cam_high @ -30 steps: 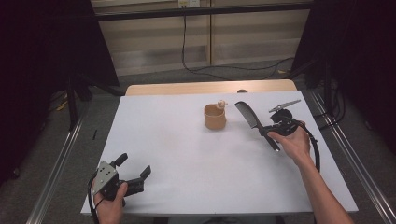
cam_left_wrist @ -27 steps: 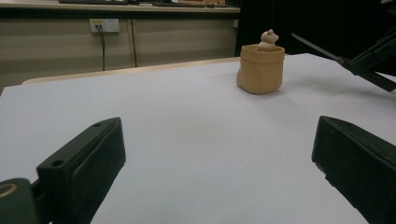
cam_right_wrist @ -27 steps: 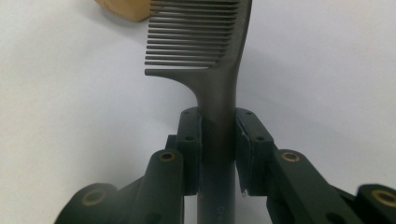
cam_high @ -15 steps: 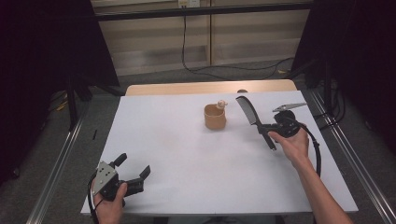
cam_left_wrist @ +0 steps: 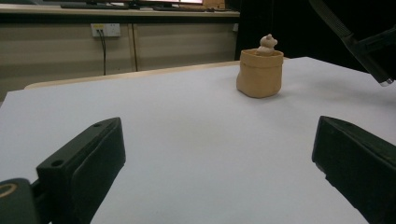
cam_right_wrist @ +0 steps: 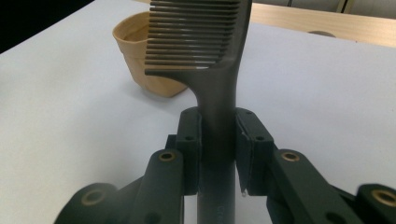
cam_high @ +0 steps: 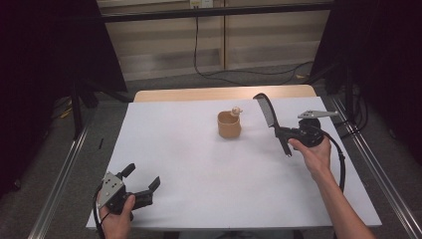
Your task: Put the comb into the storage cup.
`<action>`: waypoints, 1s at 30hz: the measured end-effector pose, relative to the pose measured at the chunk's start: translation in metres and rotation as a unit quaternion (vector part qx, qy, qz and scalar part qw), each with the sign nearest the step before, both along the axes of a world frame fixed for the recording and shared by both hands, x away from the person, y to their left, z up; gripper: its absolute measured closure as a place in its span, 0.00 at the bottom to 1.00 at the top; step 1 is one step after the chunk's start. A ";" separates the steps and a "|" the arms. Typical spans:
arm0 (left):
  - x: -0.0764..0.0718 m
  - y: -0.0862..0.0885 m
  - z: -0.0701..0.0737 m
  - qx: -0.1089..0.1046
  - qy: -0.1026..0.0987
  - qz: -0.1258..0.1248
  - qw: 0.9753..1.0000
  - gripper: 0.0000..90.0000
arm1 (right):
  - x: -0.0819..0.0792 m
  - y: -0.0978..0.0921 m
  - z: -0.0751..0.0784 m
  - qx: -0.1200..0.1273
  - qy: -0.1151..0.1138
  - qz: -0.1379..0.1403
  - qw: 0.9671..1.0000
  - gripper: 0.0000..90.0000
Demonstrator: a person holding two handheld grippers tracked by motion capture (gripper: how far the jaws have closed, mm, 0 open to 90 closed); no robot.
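Just right of the small tan sack-shaped cup, the right gripper had its jaws clamped on a black plastic comb's handle, teeth toward the cup, probably for dropping in, while the left gripper sat wide open and empty, well nearer the person.

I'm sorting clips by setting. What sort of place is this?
Probably a lab recording station: a white-topped table between metal rails, dark curtains at both sides, a wall socket with cables behind.

A tan pouch (small figure inside) stands on the white table.
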State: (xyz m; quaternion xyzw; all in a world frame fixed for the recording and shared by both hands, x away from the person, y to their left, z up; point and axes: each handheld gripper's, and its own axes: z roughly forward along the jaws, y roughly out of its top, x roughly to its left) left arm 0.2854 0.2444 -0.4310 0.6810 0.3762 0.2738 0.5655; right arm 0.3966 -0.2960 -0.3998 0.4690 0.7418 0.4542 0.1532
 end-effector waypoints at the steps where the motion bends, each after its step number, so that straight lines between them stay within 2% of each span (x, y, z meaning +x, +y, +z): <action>1: 0.000 0.000 0.000 0.000 0.000 0.000 1.000 0.03 | -0.001 0.000 0.000 0.002 -0.003 0.001 1.000 0.81; 5: 0.000 0.000 0.000 0.001 -0.002 -0.002 1.000 0.03 | -0.001 0.001 0.001 0.007 -0.028 -0.002 1.000 0.81; 6: 0.000 0.000 0.001 0.001 -0.002 -0.002 1.000 0.03 | -0.002 0.001 0.003 0.014 -0.046 -0.005 0.999 0.81; 7: 0.000 0.000 0.000 0.000 -0.002 -0.002 1.000 0.03 | -0.002 0.001 0.003 0.014 -0.046 -0.005 0.999 0.81; 11: 0.000 0.000 0.001 0.001 -0.003 -0.003 1.000 0.03 | -0.005 0.001 0.009 0.022 -0.071 0.000 0.997 0.81; 13: 0.000 0.000 0.001 -0.001 -0.004 -0.002 1.000 0.03 | -0.006 0.001 0.012 0.035 -0.087 0.003 0.996 0.81; 17: 0.001 -0.001 0.000 -0.002 -0.001 -0.006 1.000 0.03 | -0.006 0.002 0.014 0.039 -0.099 0.006 0.994 0.81; 19: 0.000 -0.001 0.001 -0.002 -0.002 -0.008 1.000 0.03 | -0.006 0.004 0.014 0.031 -0.100 0.007 0.994 0.81; 24: 0.000 0.000 0.001 -0.005 -0.004 -0.003 1.000 0.03 | -0.004 0.011 0.017 0.032 -0.114 0.018 0.993 0.81; 27: 0.000 0.000 0.001 -0.012 -0.004 -0.005 1.000 0.03 | -0.002 0.015 0.021 0.034 -0.122 0.022 0.992 0.81; 30: -0.001 0.001 0.002 -0.010 -0.005 -0.009 1.000 0.03 | -0.002 0.017 0.024 0.045 -0.128 0.021 0.991 0.81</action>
